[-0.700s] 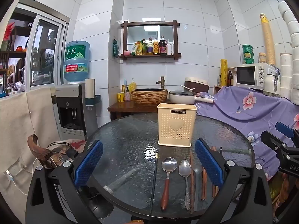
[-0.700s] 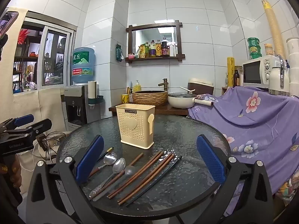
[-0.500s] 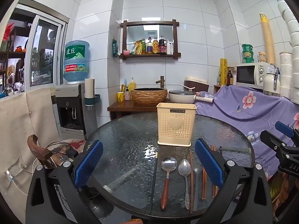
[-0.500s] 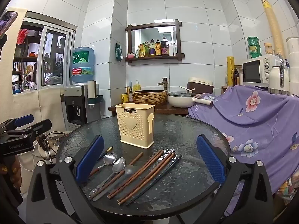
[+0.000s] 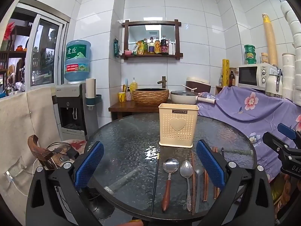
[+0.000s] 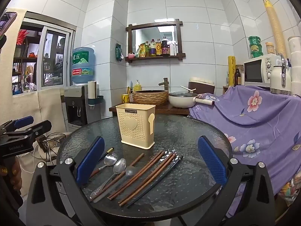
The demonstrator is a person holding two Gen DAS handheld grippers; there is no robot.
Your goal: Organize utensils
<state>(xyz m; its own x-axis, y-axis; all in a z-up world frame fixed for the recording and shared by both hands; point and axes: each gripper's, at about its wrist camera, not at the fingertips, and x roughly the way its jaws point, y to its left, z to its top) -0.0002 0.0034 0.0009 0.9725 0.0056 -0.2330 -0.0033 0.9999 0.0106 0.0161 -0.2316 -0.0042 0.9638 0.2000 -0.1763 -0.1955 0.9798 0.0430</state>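
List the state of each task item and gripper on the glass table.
Utensil holder: upright, empty as far as visible.
Wooden-handled spoon: lying flat.
Metal spoon: lying flat.
Brown chopsticks: lying flat.
Left gripper: open, empty.
Right gripper: open, empty.

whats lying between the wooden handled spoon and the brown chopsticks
In the left wrist view, one all-metal spoon lies between the wooden-handled spoon and the brown chopsticks; the right wrist view shows the same.
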